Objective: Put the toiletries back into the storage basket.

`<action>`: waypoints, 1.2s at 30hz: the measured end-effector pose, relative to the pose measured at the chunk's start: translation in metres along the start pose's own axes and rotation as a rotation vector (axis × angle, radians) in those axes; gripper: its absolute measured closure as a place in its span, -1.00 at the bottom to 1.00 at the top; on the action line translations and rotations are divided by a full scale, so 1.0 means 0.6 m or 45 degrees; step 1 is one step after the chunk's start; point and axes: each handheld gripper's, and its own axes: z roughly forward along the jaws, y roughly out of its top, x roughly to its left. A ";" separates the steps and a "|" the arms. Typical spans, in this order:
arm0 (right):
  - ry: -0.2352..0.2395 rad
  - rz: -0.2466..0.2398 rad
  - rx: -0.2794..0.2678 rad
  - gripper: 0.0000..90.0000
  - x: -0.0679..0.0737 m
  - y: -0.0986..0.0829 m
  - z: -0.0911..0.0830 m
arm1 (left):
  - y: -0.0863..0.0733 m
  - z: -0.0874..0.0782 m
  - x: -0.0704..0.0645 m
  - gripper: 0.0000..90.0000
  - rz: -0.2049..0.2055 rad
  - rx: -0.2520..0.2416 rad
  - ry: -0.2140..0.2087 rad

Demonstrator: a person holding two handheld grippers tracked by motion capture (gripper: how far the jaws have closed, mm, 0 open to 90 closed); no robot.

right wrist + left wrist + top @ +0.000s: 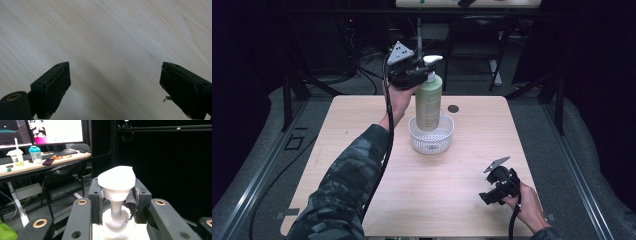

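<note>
The left gripper was held high above the far middle of the wooden table, its jaws pressed in on the neck of a pale green pump bottle just under the white pump head; in the left gripper view the padded jaws sat against either side of the white collar, with the pump head rising above them and the neck running down between them. The bottle stood upright with its base inside a small white perforated basket, which rested on the table near its centre; whether the base touched the basket's floor could not be told. The right gripper was well apart from the bottle, low over the near right part of the table; its jaws were spread wide with nothing between them, and the right gripper view looked past them onto bare wood grain. A small dark round mark lay on the table beyond the basket.
</note>
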 end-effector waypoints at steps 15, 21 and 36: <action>-0.002 -0.003 -0.002 -0.80 -0.001 0.000 0.000 | -0.030 0.007 0.008 0.49 -0.021 0.040 0.007; -0.001 -0.002 -0.006 -0.80 -0.001 0.000 0.001 | -0.041 0.006 0.010 0.49 -0.030 0.042 0.008; 0.013 -0.014 -0.036 -0.92 0.002 0.001 -0.003 | -0.057 0.003 0.012 0.49 -0.032 0.059 0.010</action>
